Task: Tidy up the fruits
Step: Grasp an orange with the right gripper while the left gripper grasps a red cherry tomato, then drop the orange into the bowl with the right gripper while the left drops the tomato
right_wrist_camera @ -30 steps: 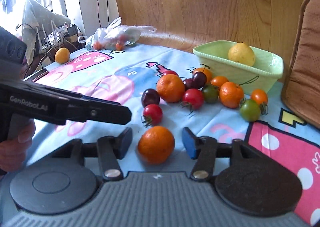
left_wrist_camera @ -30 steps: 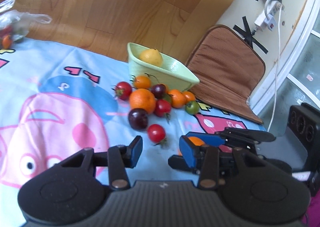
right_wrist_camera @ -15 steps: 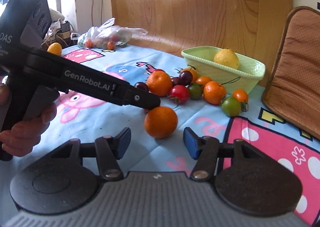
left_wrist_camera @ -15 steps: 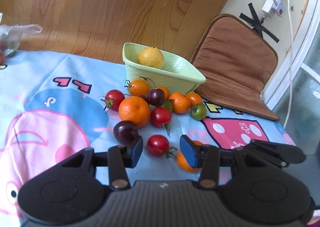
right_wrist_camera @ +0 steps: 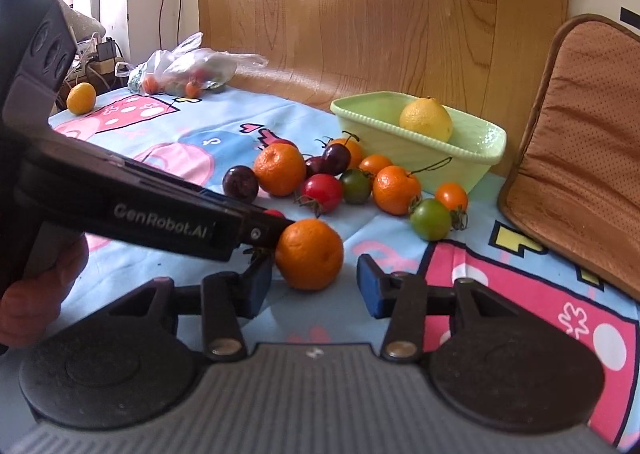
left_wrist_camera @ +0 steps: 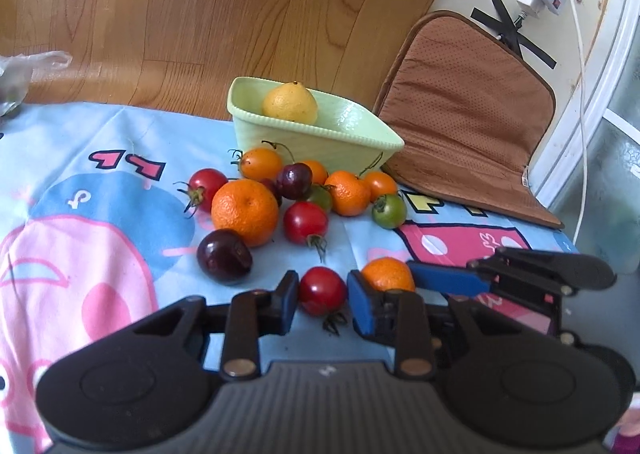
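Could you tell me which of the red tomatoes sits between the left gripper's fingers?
The nearest red tomato, apart from the pile; the other two red ones lie further back beside the big orange.

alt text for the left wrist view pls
The left gripper is shut on a red tomato on a cartoon-print cloth. Beside it, the right gripper brackets an orange. Behind lie mixed fruit and a green bowl holding a lemon.

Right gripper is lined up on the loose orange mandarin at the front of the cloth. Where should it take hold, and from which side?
Grip the round orange mandarin across its widest middle, coming in low from the near side. It sits between the right gripper pads, closer to the left one. The jaws have just been closing. Watch the left gripper, closed on the small red tomato right beside it.
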A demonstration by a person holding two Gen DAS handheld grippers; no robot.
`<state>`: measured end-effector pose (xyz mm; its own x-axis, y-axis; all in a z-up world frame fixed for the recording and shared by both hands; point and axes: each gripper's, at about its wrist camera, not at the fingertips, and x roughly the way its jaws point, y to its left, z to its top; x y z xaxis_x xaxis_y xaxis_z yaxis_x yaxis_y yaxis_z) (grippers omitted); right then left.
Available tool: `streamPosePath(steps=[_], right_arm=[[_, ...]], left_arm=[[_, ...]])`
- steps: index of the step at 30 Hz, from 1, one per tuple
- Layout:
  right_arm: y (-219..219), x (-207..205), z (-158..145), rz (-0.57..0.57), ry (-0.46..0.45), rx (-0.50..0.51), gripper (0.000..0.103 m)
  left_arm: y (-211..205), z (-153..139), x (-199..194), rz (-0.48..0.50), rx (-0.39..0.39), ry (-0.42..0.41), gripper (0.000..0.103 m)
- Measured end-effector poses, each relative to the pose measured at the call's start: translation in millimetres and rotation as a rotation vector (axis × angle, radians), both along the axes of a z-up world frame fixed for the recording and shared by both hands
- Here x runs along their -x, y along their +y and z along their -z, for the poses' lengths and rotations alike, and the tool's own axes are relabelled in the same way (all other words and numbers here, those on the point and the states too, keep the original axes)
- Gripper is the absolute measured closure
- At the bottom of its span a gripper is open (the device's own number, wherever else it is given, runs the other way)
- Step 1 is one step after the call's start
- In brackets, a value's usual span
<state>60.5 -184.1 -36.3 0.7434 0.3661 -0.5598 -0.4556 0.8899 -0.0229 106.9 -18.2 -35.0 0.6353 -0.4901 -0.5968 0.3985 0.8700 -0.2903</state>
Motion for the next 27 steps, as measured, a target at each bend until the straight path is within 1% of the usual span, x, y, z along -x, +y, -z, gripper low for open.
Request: streamPosePath(steps=[1, 2, 4, 6, 8, 10, 11, 14, 18, 22, 24, 25, 27], right_arm=[[-0.2, -1.8, 0.8, -0.003, 0.005, 0.0, 0.055], [-0.5, -3.0, 1.5, -0.012, 0.014, -0.006, 0.066], [-1.9, -0.8, 0.2, -0.013, 0.006, -0.011, 0.066], [-5.3, 3.7, -4.1, -0.011, -0.003, -0.03, 0.067], [-10.1, 5.2, -12.9, -0.005, -0.033, -0.052, 0.067], [-13.1, -2.5, -24.9, 0.02, -0.082, -0.053, 0.067], [-15.0, -10.5, -30.1, 0.04, -0.103, -0.051, 0.067], [-24.6, -46.5, -40.2, 0.117, -0.134, -0.081, 0.067], [-39.3, -93.9, -40.4, 0.214, -0.125, -0.127, 0.066], [-43.1, -126.1, -29.7, 0.245, -0.07, -0.102, 0.065], [-42.6, -131.9, -24.0, 0.252, -0.052, -0.074, 0.064], [-44.8, -129.4, -24.0, 0.258, -0.064, -0.068, 0.064], [-51.4, -116.6, -29.1, 0.263, -0.097, -0.094, 0.064]], left_arm=[[-0.7, 0.3, 0.1, 0.0, -0.003, -0.005, 0.076], [-1.6, 0.4, 0.3, 0.001, -0.011, -0.012, 0.076], [-0.8, -0.6, 2.2, 0.001, -0.008, -0.012, 0.077], [2.5, -5.5, 4.6, 0.007, 0.02, -0.011, 0.077], [4.4, -18.6, 1.5, 0.016, 0.052, -0.032, 0.077], [0.8, -36.0, -11.2, 0.023, 0.06, -0.064, 0.077], [-2.9, -44.9, -20.9, 0.022, 0.05, -0.083, 0.077], [-17.0, -65.7, -58.4, 0.017, 0.038, -0.12, 0.077], [-34.6, -68.6, -115.4, -0.011, 0.032, -0.087, 0.077], [-48.5, -51.3, -152.4, -0.038, -0.024, -0.023, 0.076], [-52.6, -42.5, -158.4, -0.048, -0.061, 0.01, 0.073], [-51.9, -41.9, -157.0, -0.048, -0.063, 0.018, 0.073], [-42.0, -47.3, -146.9, -0.025, -0.02, 0.003, 0.073]])
